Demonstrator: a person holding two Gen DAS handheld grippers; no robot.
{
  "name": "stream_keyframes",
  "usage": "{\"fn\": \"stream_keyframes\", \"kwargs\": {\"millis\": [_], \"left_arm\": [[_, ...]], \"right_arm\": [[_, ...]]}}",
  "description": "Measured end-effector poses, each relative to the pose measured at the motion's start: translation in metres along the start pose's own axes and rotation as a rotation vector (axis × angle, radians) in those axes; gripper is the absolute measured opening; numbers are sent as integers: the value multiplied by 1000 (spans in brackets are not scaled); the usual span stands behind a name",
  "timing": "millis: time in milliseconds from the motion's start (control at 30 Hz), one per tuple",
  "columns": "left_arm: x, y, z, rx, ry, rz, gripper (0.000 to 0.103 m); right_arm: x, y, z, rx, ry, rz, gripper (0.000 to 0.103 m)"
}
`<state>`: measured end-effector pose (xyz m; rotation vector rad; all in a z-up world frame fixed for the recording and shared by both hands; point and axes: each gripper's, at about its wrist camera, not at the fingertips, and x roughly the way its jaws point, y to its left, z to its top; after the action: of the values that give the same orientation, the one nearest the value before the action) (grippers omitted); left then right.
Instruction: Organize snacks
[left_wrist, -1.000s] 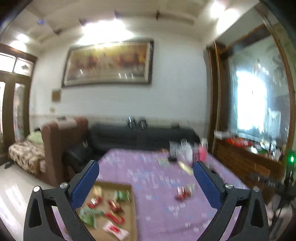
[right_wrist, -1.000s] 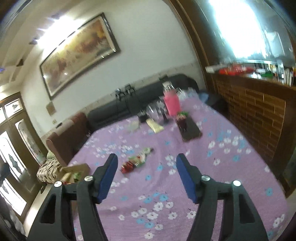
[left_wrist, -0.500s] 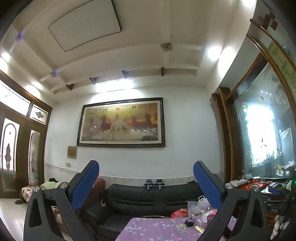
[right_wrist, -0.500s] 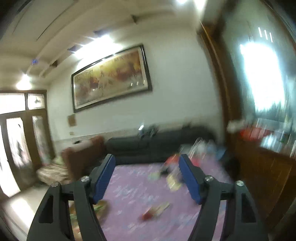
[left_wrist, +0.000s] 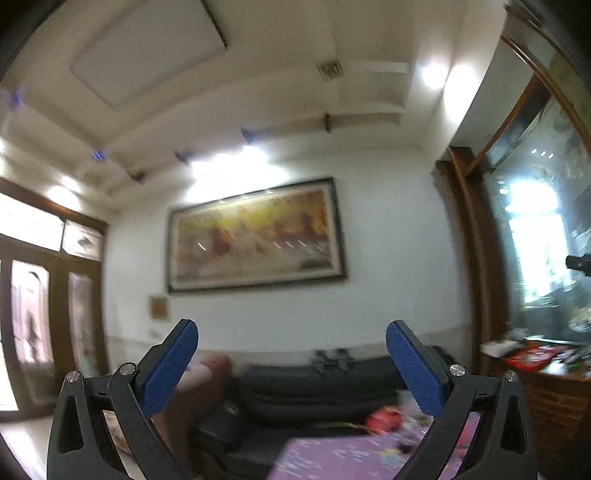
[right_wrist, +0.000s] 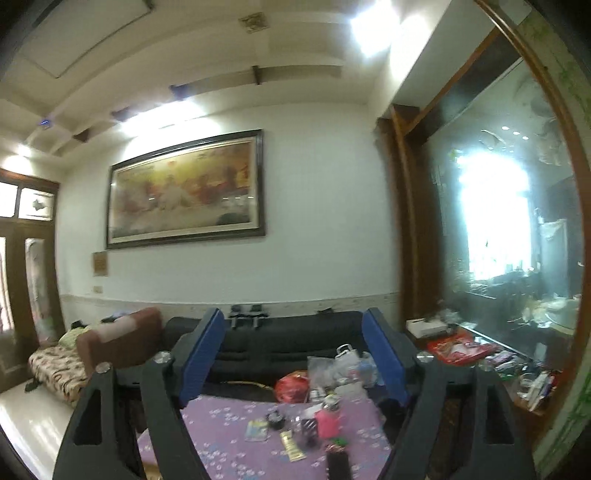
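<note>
Here both pairs of fingers stand wide apart and hold nothing: the left gripper (left_wrist: 291, 363) tilts up at the framed painting (left_wrist: 255, 236), the right gripper (right_wrist: 293, 356) faces the black sofa (right_wrist: 280, 343). Below, the purple floral surface (right_wrist: 229, 435) carries a pink bottle (right_wrist: 327, 421), a red bag (right_wrist: 291, 386) and small snack packets (right_wrist: 256, 430), well apart from either gripper.

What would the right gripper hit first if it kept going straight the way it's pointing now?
Probably nothing near: the open right gripper points above the purple flowered tablecloth, toward the black leather sofa against the white wall. Depth is hard to judge.
</note>
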<state>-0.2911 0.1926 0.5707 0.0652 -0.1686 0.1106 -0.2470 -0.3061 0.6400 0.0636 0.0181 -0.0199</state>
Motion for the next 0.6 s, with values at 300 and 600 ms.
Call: {"fn": "stream_keyframes", "kwargs": {"millis": [300,600], "left_arm": [[55,-13,-159,-227,348,-339,103],[135,-82,-375,-389,799,-539,68]], "right_arm": [[65,-14,-127,3,248,57,83],[182,-7,-405,56,782,181,58]]}}
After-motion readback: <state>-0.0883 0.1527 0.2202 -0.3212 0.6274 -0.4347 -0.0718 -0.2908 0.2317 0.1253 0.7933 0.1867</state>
